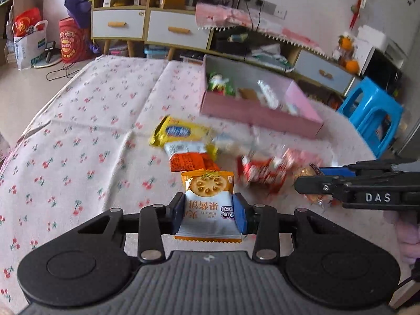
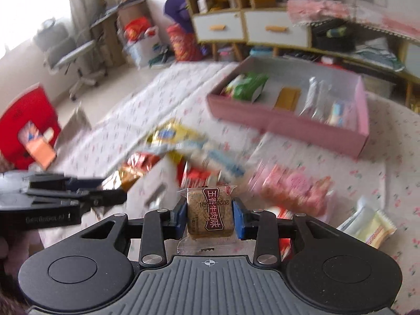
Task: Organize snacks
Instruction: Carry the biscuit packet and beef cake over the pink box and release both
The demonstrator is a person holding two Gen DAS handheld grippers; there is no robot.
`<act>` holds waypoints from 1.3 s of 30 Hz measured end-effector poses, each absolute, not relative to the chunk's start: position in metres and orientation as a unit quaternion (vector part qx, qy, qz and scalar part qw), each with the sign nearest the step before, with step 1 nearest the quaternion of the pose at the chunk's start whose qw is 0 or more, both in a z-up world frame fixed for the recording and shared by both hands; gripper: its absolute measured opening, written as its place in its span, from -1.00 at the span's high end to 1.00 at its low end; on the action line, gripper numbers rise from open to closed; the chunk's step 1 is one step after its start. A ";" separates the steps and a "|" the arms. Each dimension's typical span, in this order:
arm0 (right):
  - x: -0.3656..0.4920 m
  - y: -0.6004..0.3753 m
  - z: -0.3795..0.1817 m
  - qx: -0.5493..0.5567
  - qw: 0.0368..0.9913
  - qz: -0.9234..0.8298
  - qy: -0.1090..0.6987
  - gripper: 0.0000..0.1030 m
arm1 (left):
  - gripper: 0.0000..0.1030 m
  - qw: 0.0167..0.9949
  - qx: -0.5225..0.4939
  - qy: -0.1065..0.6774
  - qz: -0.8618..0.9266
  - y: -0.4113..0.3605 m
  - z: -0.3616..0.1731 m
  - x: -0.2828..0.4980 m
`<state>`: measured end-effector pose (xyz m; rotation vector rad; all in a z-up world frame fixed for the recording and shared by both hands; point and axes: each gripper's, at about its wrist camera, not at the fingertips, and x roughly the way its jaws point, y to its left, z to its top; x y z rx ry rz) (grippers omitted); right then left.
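My left gripper [image 1: 208, 214] is shut on an orange-and-white jam biscuit packet [image 1: 207, 199], held above the cherry-print cloth. My right gripper [image 2: 209, 216] is shut on a brown beef-flavour cube in clear wrap [image 2: 209, 214]. The right gripper also shows at the right edge of the left wrist view [image 1: 309, 181], the left gripper at the left of the right wrist view [image 2: 113, 191]. A pile of loose snack packets [image 1: 189, 141] [image 2: 183, 149] lies ahead of both. A pink open box [image 1: 258, 116] [image 2: 286, 123] holding several snacks stands beyond the pile.
A white-yellow packet [image 2: 372, 228] lies at the right on the cloth. A blue plastic stool [image 1: 372, 115] stands right of the table. Cabinets with drawers [image 1: 147, 26] line the back wall. An office chair [image 2: 71, 55] and red bags [image 2: 26, 120] stand on the floor at left.
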<state>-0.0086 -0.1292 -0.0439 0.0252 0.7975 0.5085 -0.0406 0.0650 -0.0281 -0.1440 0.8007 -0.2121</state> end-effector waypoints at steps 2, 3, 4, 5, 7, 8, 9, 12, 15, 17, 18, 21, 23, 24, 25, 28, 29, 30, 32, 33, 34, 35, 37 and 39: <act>-0.001 -0.136 -0.032 0.034 0.895 0.233 0.378 0.33 | 0.30 0.916 -0.065 0.381 -0.107 0.060 -0.017 -0.034; 0.003 -0.138 -0.027 0.043 0.898 0.227 0.374 0.33 | 0.30 0.918 -0.058 0.376 -0.110 0.055 -0.012 -0.030; 0.007 -0.142 -0.021 0.050 0.901 0.221 0.370 0.33 | 0.30 0.920 -0.049 0.372 -0.112 0.051 -0.006 -0.027; 0.011 -0.144 -0.016 0.057 0.904 0.214 0.366 0.33 | 0.30 0.922 -0.039 0.368 -0.114 0.046 0.000 -0.022; 0.019 -0.152 -0.006 0.073 0.910 0.198 0.358 0.33 | 0.30 0.924 -0.022 0.363 -0.117 0.038 0.009 -0.014; 0.022 -0.155 -0.003 0.081 0.911 0.190 0.357 0.33 | 0.30 0.924 -0.012 0.362 -0.120 0.034 0.013 -0.010; 0.027 -0.160 -0.001 0.091 0.911 0.182 0.358 0.33 | 0.30 0.925 -0.002 0.360 -0.121 0.030 0.017 -0.006; 0.040 -0.172 0.004 0.119 0.910 0.163 0.363 0.33 | 0.30 0.925 0.017 0.356 -0.133 0.021 0.025 0.009; 0.052 -0.183 0.006 0.142 0.908 0.148 0.367 0.33 | 0.30 0.924 0.034 0.352 -0.149 0.014 0.030 0.024; 0.060 -0.190 0.007 0.158 0.905 0.136 0.370 0.33 | 0.30 0.924 0.048 0.344 -0.159 0.009 0.030 0.033; 0.063 -0.194 0.006 0.167 0.904 0.132 0.372 0.33 | 0.30 0.923 0.053 0.342 -0.165 0.006 0.029 0.038; 0.073 -0.205 0.002 0.201 0.893 0.122 0.383 0.33 | 0.30 0.920 0.051 0.347 -0.174 0.001 0.027 0.054; 0.082 -0.211 0.000 0.215 0.886 0.122 0.391 0.33 | 0.30 0.921 0.048 0.343 -0.179 -0.002 0.024 0.066; 0.088 -0.214 0.001 0.216 0.887 0.116 0.391 0.33 | 0.30 0.921 0.050 0.338 -0.184 -0.004 0.023 0.072; 0.094 -0.218 0.002 0.214 0.890 0.109 0.389 0.33 | 0.30 0.922 0.056 0.333 -0.190 -0.007 0.021 0.078; 0.116 -0.229 0.005 0.213 0.893 0.097 0.385 0.33 | 0.30 0.923 0.083 0.316 -0.201 -0.017 0.014 0.096; 0.124 -0.233 0.005 0.213 0.894 0.093 0.383 0.33 | 0.30 0.923 0.088 0.315 -0.204 -0.020 0.013 0.100; 0.132 -0.236 0.005 0.213 0.896 0.089 0.379 0.33 | 0.30 0.921 0.091 0.316 -0.209 -0.023 0.009 0.105; 0.151 -0.242 0.003 0.215 0.898 0.085 0.373 0.33 | 0.30 0.918 0.101 0.318 -0.216 -0.030 0.003 0.118; 0.159 -0.244 0.000 0.218 0.899 0.085 0.371 0.33 | 0.30 0.916 0.106 0.320 -0.217 -0.034 0.001 0.126; 0.166 -0.246 -0.003 0.223 0.899 0.085 0.369 0.33 | 0.30 0.915 0.107 0.321 -0.218 -0.036 -0.001 0.133; 0.172 -0.247 -0.006 0.228 0.899 0.085 0.366 0.33 | 0.30 0.915 0.104 0.323 -0.217 -0.038 -0.004 0.140; 0.183 -0.250 -0.016 0.238 0.897 0.088 0.362 0.33 | 0.30 0.916 0.093 0.328 -0.213 -0.040 -0.008 0.152; 0.190 -0.252 -0.024 0.238 0.897 0.087 0.361 0.33 | 0.30 0.916 0.082 0.329 -0.214 -0.041 -0.012 0.161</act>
